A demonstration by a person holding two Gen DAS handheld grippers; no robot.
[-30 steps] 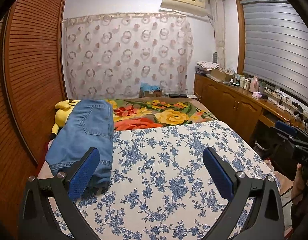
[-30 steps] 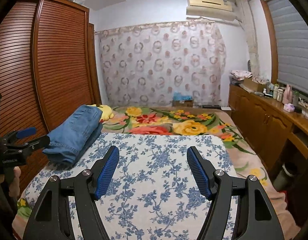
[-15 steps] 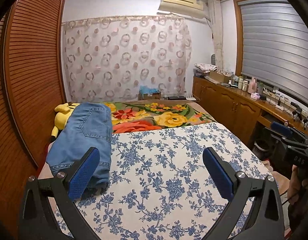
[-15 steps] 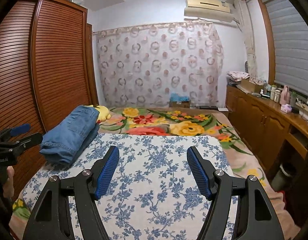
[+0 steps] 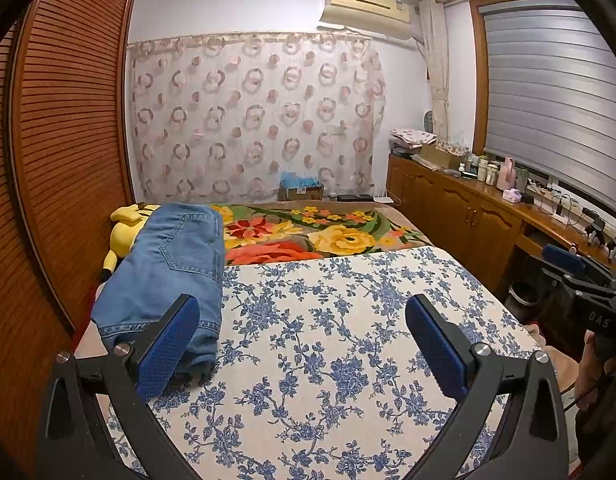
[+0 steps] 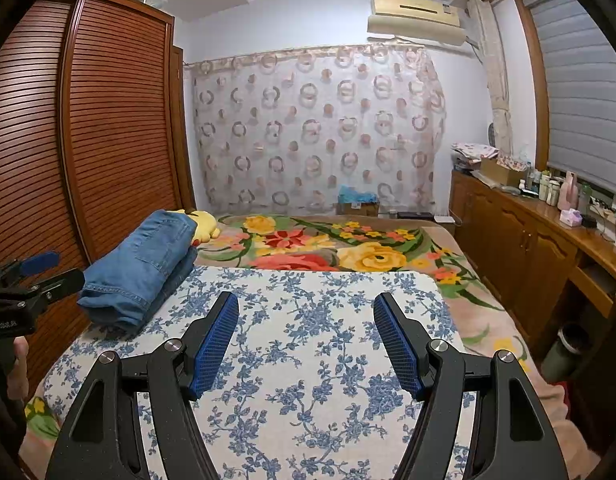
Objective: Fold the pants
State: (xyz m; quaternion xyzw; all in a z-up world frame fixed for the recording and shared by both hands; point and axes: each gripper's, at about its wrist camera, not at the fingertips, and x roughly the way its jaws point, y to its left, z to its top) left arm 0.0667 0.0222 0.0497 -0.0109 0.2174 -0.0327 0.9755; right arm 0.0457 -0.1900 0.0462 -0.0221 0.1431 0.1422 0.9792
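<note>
Neatly folded pants [image 5: 167, 264] on bed [image 5: 328, 344], tools agape

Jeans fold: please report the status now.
Left gripper open, empty. Right gripper open, empty. Jeans folded at bed's left edge beside yellow plush toy. Nothing in the way.

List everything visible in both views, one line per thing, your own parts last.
folded jeans: one, blue denim, left edge of the bed, on the floral sheet
plush toy: one, yellow, behind the jeans by the wardrobe
floral sheet: one, white with blue flowers, covering the near bed
blanket: one, multicoloured with big flowers, far end of the bed
wardrobe: one, brown louvred doors, left wall
curtain: one, sheer with pink rings, back wall
air conditioner: one, cream, above the curtain
cabinet: one run, brown wood, right wall under the window, bottles on top
left claw: open, holding nothing
right claw: open, holding nothing
</note>
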